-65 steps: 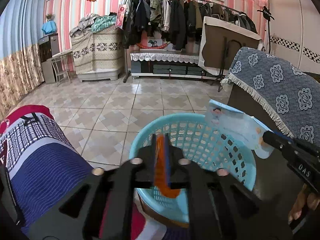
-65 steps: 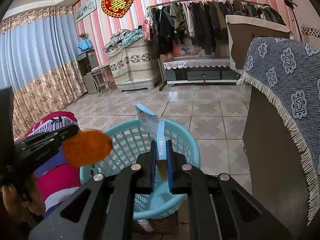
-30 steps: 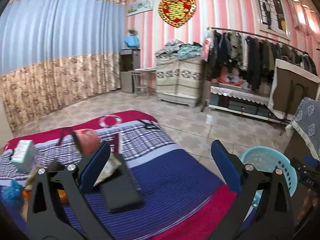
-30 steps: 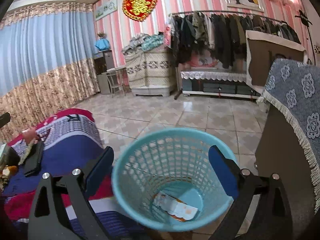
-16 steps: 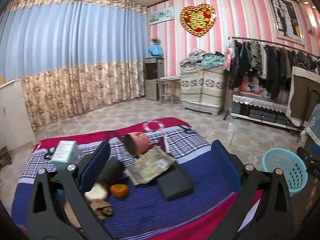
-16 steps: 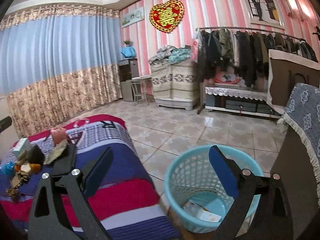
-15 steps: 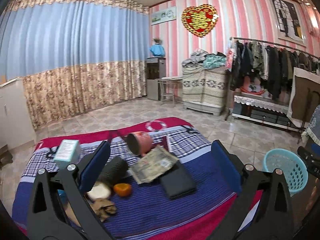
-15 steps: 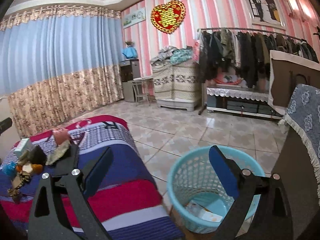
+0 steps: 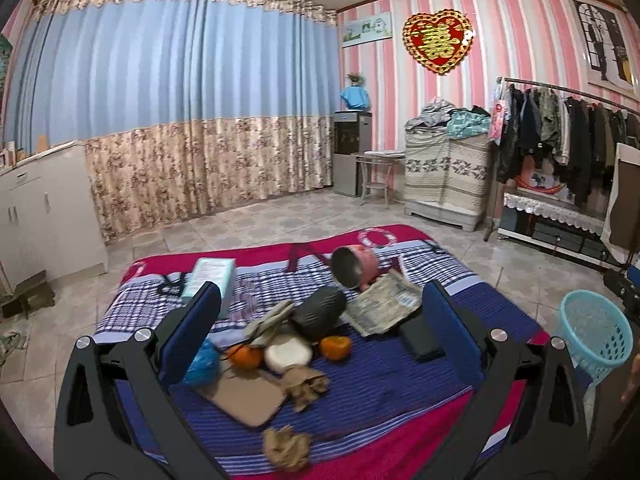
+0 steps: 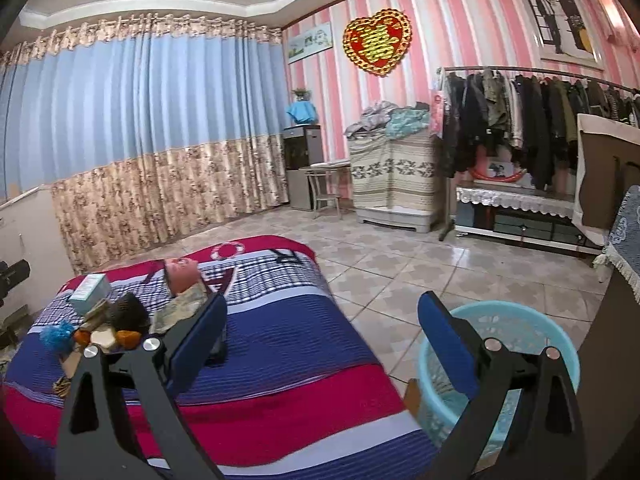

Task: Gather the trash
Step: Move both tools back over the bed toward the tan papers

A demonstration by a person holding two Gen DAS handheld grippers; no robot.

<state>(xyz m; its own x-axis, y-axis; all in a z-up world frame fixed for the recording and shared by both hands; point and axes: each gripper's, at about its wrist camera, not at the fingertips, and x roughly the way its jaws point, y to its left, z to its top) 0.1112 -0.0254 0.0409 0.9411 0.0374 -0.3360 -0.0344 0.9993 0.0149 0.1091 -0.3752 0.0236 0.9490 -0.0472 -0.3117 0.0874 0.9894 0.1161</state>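
Note:
My left gripper (image 9: 320, 316) is open and empty above a striped blanket (image 9: 380, 392) strewn with items: two crumpled brown paper balls (image 9: 286, 449) (image 9: 305, 385), two orange fruits (image 9: 335, 347), a white pad (image 9: 288, 355), a blue scrunchy (image 9: 203, 362), a cardboard piece (image 9: 246, 398) and a crumpled newspaper (image 9: 384, 304). My right gripper (image 10: 322, 328) is open and empty, between the blanket (image 10: 280, 340) and the light-blue trash basket (image 10: 516, 332). The basket also shows in the left wrist view (image 9: 592, 334), at the far right.
On the blanket also lie a pink pot on its side (image 9: 354, 266), a dark speaker (image 9: 318, 312), a black case (image 9: 420, 338) and a teal box (image 9: 210, 280). A cloth-covered table (image 10: 624, 264) stands right of the basket. Tiled floor (image 10: 400, 264) lies beyond.
Both grippers let their trash go into the basket and opened. Both swung left from the basket towards the blanket; the left one now looks straight over the pile of items.

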